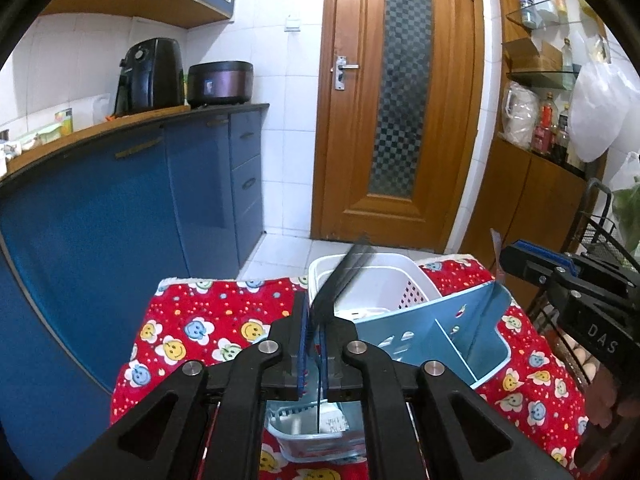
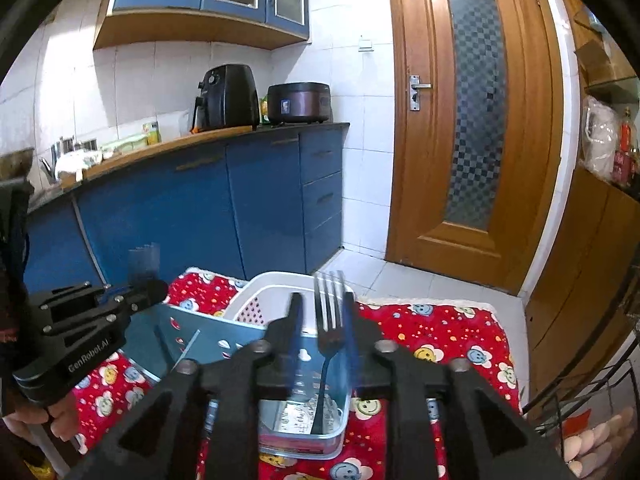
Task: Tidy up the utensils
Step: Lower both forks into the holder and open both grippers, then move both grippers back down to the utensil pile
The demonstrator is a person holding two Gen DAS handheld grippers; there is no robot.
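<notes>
In the left wrist view my left gripper [image 1: 315,312] is shut on a pair of dark chopsticks [image 1: 340,276] that point up and away over a light blue divided utensil holder [image 1: 452,332] and a white perforated basket [image 1: 376,276]. My right gripper [image 1: 516,258] shows at the right edge there. In the right wrist view my right gripper [image 2: 322,306] holds a dark metal fork [image 2: 329,320], tines up, its handle hanging down over a clear plastic box [image 2: 304,424]. The left gripper [image 2: 154,288] shows at the left, above the blue holder [image 2: 192,340].
The containers stand on a small table with a red cartoon-print cloth [image 1: 200,328]. Blue kitchen cabinets [image 1: 120,208] run along the left. A wooden door [image 1: 400,100] stands behind. A black wire rack with eggs [image 2: 592,436] stands to the right.
</notes>
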